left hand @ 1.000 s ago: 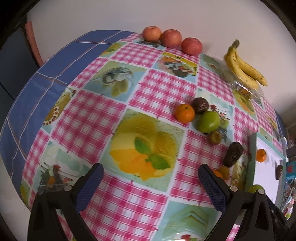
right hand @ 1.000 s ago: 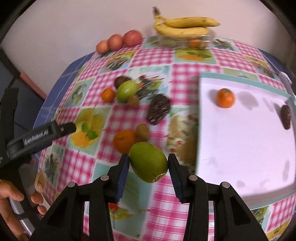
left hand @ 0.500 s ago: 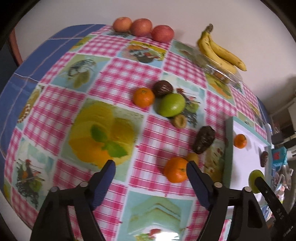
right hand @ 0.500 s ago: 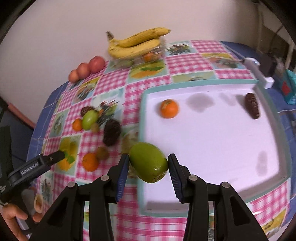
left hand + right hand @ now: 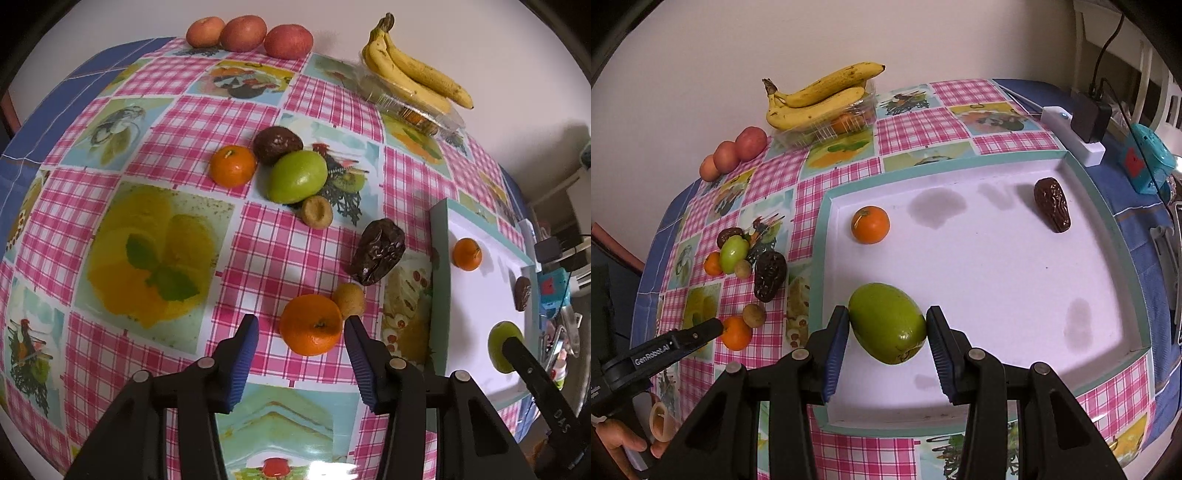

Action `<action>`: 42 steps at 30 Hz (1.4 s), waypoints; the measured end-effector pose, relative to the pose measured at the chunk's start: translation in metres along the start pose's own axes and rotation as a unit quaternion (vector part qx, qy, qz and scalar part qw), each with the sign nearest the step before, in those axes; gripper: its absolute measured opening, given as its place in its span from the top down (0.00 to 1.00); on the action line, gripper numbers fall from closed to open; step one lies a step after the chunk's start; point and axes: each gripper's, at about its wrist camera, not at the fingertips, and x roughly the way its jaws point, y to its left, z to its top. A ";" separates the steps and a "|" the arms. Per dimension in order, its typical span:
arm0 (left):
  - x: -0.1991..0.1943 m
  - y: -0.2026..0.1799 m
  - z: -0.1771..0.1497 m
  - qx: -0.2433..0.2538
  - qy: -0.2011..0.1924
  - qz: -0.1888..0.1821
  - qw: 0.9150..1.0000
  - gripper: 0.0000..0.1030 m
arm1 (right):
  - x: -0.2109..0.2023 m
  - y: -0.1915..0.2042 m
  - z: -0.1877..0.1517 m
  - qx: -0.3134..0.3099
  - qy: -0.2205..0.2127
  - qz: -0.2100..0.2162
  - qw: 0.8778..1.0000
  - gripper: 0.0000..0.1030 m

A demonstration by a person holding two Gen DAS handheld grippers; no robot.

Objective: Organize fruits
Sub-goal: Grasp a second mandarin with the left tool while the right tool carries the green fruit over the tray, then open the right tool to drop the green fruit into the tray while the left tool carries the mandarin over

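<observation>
In the left wrist view my left gripper points down at the checked tablecloth and its jaws are closing around a tangerine. The right pad is at the fruit's skin, while a gap shows on the left side. A small brown fruit touches the tangerine from behind. My right gripper is shut on a large green fruit, held just above the near left part of the white tray. In the tray lie a tangerine and a dark date.
On the cloth sit a big dark date, a green fruit, another tangerine, a dark round fruit and a small brown fruit. Three apples and bananas on a clear box line the wall. A charger stands beyond the tray.
My left gripper moved over to the near tangerine and its jaws narrowed around it. My right gripper carried the green fruit from above the cloth to above the tray.
</observation>
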 end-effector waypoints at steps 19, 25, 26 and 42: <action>-0.013 0.006 0.005 -0.030 -0.021 -0.023 0.999 0.69 | 0.002 -0.002 -0.003 0.003 0.002 0.006 1.000 0.57; -0.027 -0.001 0.009 -0.019 -0.044 -0.031 0.998 0.69 | 0.001 -0.003 -0.003 0.007 -0.001 0.008 1.000 0.57; -0.029 -0.002 0.009 -0.018 -0.045 -0.032 0.998 0.69 | 0.000 -0.005 -0.003 0.009 -0.002 0.008 1.000 0.57; -0.044 -0.093 -0.016 0.093 -0.048 -0.107 0.989 0.72 | -0.017 -0.091 0.000 0.107 -0.022 -0.097 0.989 0.57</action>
